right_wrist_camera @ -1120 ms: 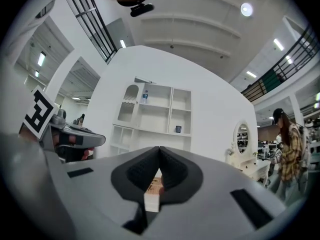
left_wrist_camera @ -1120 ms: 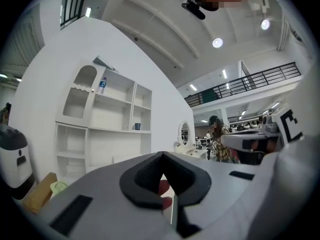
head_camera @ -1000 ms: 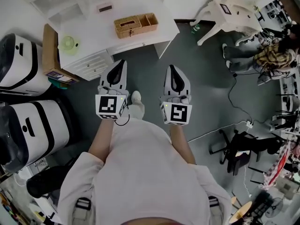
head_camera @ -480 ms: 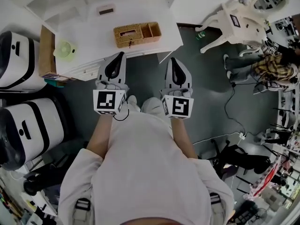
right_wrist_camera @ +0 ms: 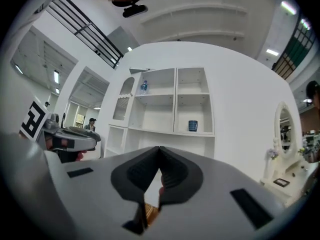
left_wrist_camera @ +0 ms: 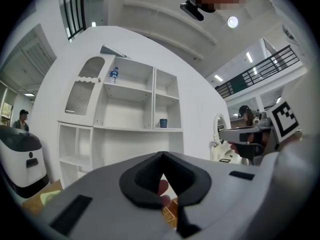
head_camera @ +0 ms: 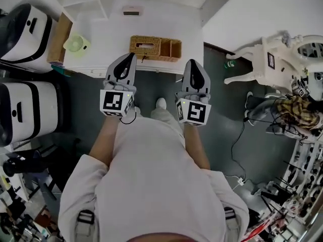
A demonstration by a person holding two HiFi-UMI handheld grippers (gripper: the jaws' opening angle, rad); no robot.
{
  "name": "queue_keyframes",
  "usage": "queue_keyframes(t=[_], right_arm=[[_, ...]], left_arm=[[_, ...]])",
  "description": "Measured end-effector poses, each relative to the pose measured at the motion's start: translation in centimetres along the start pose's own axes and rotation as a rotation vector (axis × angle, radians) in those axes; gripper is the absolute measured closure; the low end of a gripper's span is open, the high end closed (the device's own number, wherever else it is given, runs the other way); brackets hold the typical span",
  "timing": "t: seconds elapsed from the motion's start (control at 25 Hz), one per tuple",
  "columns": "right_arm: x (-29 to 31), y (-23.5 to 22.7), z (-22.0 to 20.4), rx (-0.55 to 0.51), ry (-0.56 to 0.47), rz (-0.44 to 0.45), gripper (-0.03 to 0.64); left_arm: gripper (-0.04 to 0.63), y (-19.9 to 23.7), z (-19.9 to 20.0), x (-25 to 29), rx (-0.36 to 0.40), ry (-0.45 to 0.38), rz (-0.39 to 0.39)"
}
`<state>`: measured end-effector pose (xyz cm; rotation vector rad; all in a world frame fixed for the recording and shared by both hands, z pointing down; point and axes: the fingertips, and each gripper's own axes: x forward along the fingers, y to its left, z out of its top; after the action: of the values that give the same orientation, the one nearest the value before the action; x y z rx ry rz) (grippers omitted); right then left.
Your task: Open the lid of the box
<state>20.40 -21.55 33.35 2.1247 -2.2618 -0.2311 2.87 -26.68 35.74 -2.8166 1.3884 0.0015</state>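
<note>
The box [head_camera: 151,47] is woven wicker, with a lidded part on the left and open compartments on the right. It sits on the white desk [head_camera: 101,39], near the front edge. My left gripper [head_camera: 132,55] is shut and empty, its tip at the desk's edge just left of the box. My right gripper [head_camera: 192,62] is also shut and empty, off the desk's right front corner. Both point level toward the desk. A sliver of wicker [left_wrist_camera: 170,211] shows under the shut left gripper [left_wrist_camera: 161,154], and a sliver of wicker [right_wrist_camera: 150,211] under the right gripper [right_wrist_camera: 159,148].
A small green fan [head_camera: 76,44] and a cardboard box [head_camera: 58,32] sit at the desk's left. Two white-and-black machines [head_camera: 25,110] stand further left. A white chair [head_camera: 275,59], a seated person [head_camera: 290,112] and floor cables lie right. White shelves with a blue cup [right_wrist_camera: 193,125] back the desk.
The person has walked up to the desk. Both grippers moved forward together and now reach its front edge, with the box straight ahead. Both stayed shut.
</note>
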Motion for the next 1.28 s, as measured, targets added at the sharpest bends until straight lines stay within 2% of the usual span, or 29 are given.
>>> queue_keyframes(t=[0.12, 0.24, 0.36, 0.56, 0.64, 0.84, 0.96, 1.08, 1.12, 1.28], right_arm=[[3.0, -2.6, -0.6, 0.005, -0.014, 0.086, 0.624], [5.4, -5.0, -1.2, -0.001, -0.024, 0.127, 0.624], [6.9, -6.6, -2.4, 0.002, -0.031, 0.147, 0.624], [8.4, -6.3, -6.9, 0.013, -0.059, 0.177, 0.623], [8.7, -5.6, -9.4, 0.015, -0.078, 0.194, 0.623], [9.1, -5.1, -16.4, 0.028, -0.112, 0.200, 0.623], [9.1, -4.9, -19.9, 0.024, -0.111, 0.194, 0.623], [8.8, -5.1, -22.0, 0.012, -0.098, 0.187, 0.624], [8.7, -5.2, -22.3, 0.007, -0.093, 0.183, 0.623], [7.9, -5.6, -22.3, -0.014, -0.066, 0.174, 0.624]], left_arm=[[0.600, 0.0, -0.7, 2.2, 0.002, -0.012, 0.079], [0.600, -0.3, -1.8, 4.3, -0.012, -0.033, 0.110], [0.519, -0.5, -4.8, 5.7, -0.018, -0.021, 0.117], [0.391, 0.1, -12.7, 6.4, 0.011, -0.001, 0.117], [0.362, 0.8, -16.8, 6.7, 0.022, 0.011, 0.135], [0.357, 1.7, -27.9, 7.4, 0.029, 0.069, 0.170], [0.362, 1.9, -33.4, 7.9, 0.021, 0.096, 0.169], [0.370, 2.5, -36.8, 8.8, 0.009, 0.103, 0.196], [0.391, 2.7, -37.5, 8.9, 0.013, 0.106, 0.209], [0.604, 3.8, -38.3, 9.2, 0.043, 0.112, 0.251]])
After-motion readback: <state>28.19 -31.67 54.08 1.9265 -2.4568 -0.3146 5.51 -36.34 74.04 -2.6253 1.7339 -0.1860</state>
